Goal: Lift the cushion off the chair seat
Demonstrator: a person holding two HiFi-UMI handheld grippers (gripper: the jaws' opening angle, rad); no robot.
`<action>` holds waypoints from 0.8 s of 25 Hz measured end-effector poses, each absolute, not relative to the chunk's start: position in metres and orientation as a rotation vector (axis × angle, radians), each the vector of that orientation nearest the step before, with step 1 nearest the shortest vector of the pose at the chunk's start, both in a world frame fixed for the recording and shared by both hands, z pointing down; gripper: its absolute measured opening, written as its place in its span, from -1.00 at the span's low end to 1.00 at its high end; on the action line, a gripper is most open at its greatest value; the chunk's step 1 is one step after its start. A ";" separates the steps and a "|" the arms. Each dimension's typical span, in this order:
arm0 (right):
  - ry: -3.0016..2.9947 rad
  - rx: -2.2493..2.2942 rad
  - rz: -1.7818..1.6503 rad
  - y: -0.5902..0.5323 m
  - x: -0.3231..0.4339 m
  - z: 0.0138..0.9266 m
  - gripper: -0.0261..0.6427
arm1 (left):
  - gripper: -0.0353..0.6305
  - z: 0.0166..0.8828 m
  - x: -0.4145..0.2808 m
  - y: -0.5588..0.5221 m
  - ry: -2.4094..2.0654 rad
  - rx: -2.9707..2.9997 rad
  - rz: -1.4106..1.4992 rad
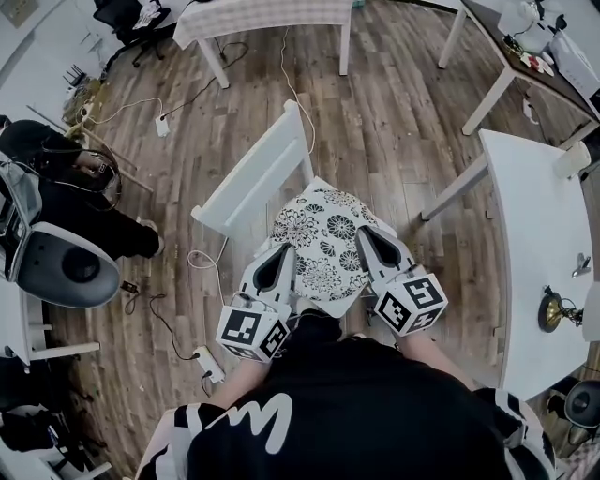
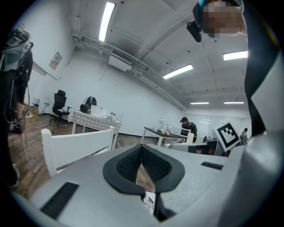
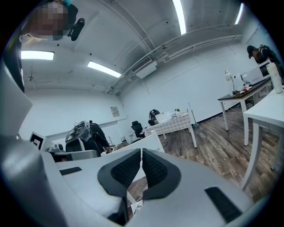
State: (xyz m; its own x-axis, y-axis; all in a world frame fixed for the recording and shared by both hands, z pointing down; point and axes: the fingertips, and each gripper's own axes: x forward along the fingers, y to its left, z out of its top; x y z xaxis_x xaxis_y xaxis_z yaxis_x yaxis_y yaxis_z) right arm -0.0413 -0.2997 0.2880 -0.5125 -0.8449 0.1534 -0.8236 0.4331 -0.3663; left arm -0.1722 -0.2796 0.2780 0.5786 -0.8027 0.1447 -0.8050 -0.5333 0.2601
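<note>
A white cushion (image 1: pixel 328 246) with a black flower print hangs in front of me, over the seat of a white wooden chair (image 1: pixel 251 173). My left gripper (image 1: pixel 287 247) lies on the cushion's near left edge and my right gripper (image 1: pixel 362 232) on its near right edge. In the left gripper view the left gripper (image 2: pixel 142 148) has its jaw tips together, and a scrap of the printed cushion (image 2: pixel 149 202) shows low between them. The right gripper (image 3: pixel 141 152) looks the same, with the cushion (image 3: pixel 136 208) showing below. The chair's backrest (image 2: pixel 77 146) stands just beyond the cushion. The chair seat is hidden.
A white table (image 1: pixel 534 244) stands close on the right, with a small brass object (image 1: pixel 551 309) on it. Another table (image 1: pixel 262 14) is at the back. A person in black (image 1: pixel 56 178) and a grey chair (image 1: pixel 66 267) are at the left. Cables and a power strip (image 1: pixel 208 364) lie on the wooden floor.
</note>
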 end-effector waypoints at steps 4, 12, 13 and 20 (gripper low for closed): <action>2.590 -1.562 -0.623 -0.316 -0.054 0.289 -0.84 | -0.88 0.281 -0.187 -0.299 -1.280 2.506 0.006; 2.562 -1.606 -0.620 -0.330 -0.073 0.297 -0.84 | -0.88 0.292 -0.200 -0.320 -1.207 2.528 0.034; 2.559 -1.613 -0.629 -0.331 -0.073 0.299 -0.84 | -0.88 0.294 -0.200 -0.321 -1.197 2.527 0.041; 2.575 -1.620 -0.672 -0.338 -0.059 0.308 -0.84 | -0.88 0.304 -0.187 -0.329 -1.193 2.520 0.062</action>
